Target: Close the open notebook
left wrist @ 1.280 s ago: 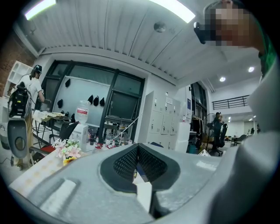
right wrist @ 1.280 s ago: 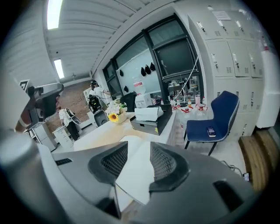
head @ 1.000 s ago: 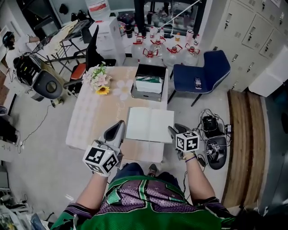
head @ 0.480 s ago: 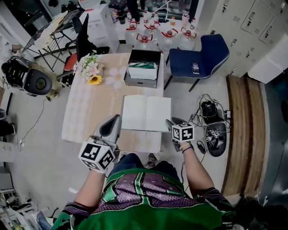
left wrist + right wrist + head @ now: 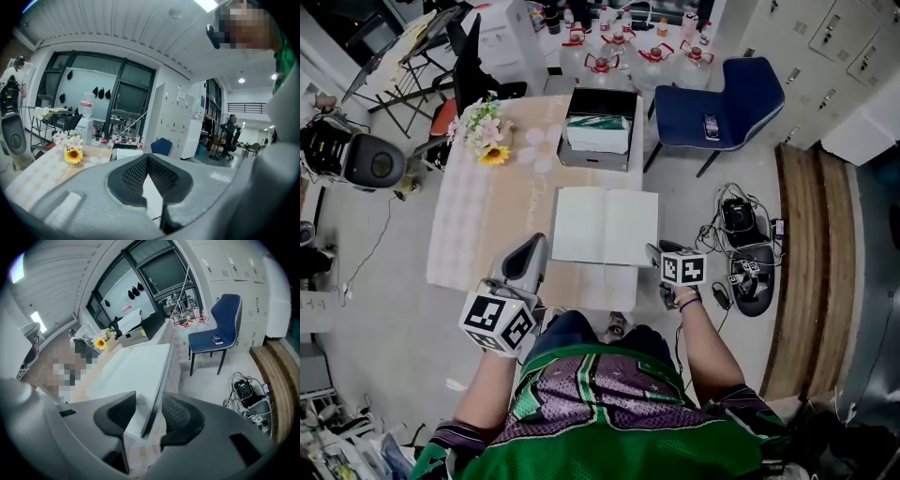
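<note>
The jaws of the right gripper point(image 5: 656, 253) have just been opened wider. The near right edge of the open notebook point(image 5: 605, 225) is framed between them, not yet pinched, so a grip for folding the right page over is judged to be in preparation. The notebook is laid flat on the near right part of the table point(image 5: 478, 216). The left gripper point(image 5: 536, 246) is held closed and empty just left of it. Against the earlier frame, both grippers are seen lower and the pages are unchanged.
</note>
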Tool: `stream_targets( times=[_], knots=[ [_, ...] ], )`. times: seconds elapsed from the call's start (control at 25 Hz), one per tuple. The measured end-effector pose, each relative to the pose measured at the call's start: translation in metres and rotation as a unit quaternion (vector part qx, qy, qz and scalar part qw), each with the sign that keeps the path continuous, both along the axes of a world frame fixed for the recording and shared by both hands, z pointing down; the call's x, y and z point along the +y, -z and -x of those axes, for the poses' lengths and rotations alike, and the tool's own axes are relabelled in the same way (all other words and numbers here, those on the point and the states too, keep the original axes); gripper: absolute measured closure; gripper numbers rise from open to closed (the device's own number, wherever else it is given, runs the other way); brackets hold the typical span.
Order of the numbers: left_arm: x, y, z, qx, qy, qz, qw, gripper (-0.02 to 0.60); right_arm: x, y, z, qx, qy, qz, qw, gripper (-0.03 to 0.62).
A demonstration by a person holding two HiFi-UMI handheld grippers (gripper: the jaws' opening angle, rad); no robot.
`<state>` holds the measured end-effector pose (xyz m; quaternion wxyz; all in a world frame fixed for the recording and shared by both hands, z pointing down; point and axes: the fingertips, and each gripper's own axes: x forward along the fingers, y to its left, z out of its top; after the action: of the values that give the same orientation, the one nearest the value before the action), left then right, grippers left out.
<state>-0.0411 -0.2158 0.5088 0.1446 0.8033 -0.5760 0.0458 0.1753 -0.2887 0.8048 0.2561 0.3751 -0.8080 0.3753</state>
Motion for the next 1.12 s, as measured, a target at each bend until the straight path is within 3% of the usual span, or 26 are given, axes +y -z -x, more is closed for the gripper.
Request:
stream_targets(
  times=[0.32, 0.64, 1.12],
  knots=[
    [-0.004, -0.003, -0.004, -0.001, -0.005, 0.004, 1.0000, 0.566, -0.001, -0.006, -0.002, -0.057, -0.026, 0.031, 0.998, 0.430],
    [-0.006, -0.003, -0.002, -0.001, 0.001, 0.009, 1.0000, 0.566, 0.001, -0.010, -0.001, -0.129, -0.046, 0.078, 0.988, 0.434],
    [-0.016, 0.005, -0.005, 0.003, -0.025, 0.011, 0.9996, 0.566, 0.001, -0.001, -0.001, -0.073, -0.037, 0.038, 0.996, 0.456]
  ],
)
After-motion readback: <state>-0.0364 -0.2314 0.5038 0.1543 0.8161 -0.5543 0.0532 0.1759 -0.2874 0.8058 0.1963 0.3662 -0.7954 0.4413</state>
